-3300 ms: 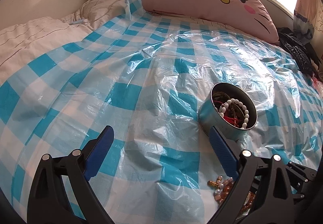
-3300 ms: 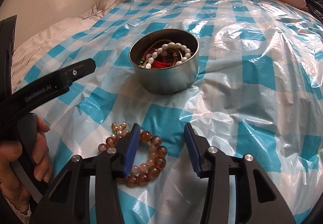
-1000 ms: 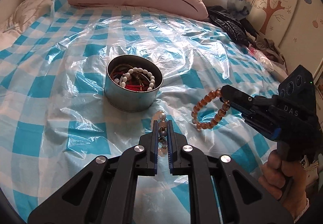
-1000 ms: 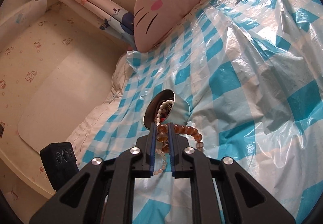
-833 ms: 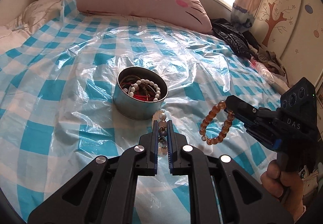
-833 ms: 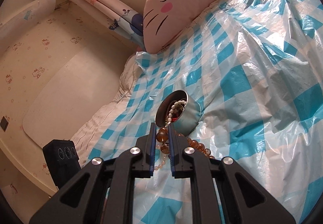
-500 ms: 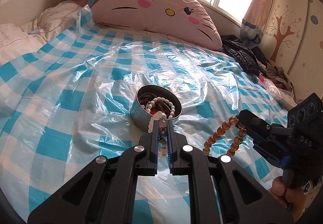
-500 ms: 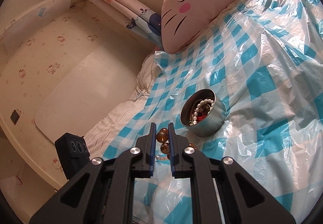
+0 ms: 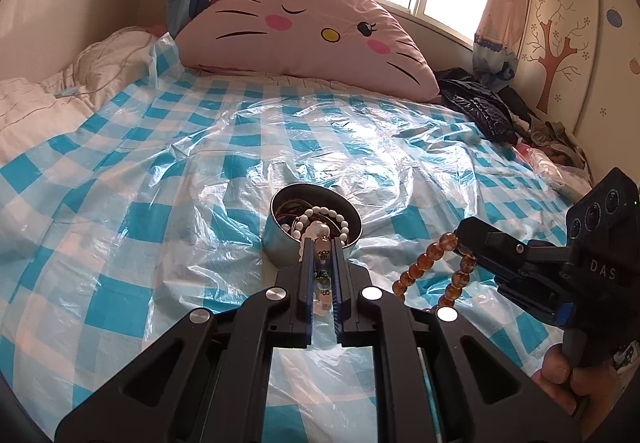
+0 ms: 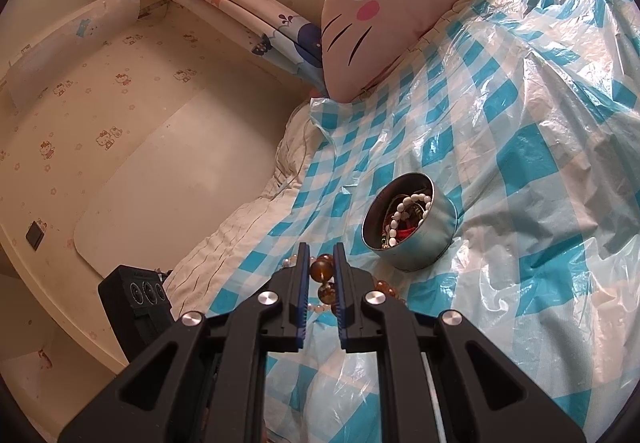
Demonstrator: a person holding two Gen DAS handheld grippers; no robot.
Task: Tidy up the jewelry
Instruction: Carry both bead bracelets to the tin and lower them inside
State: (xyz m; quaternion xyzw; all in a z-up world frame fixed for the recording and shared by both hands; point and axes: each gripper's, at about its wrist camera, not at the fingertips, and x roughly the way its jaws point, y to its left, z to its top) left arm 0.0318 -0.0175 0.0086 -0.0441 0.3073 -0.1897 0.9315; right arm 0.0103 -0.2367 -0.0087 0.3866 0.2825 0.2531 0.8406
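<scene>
Blue-and-white checked sheet [image 9: 160, 171]; pink cat-face pillow [image 9: 304, 39]; silver tin [image 10: 424, 243]; amber beads [image 9: 424, 267].

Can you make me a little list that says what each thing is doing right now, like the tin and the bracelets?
tin: round metal tin sits upright and open on the checkered plastic sheet, with a white bead bracelet and other jewelry inside
left tool: left tool is shut on a pale bead bracelet, held near the tin's rim
right tool: right tool is shut on an amber bead bracelet, which hangs in a loop above the sheet
pillow: pink cat pillow lies at the head of the bed
</scene>
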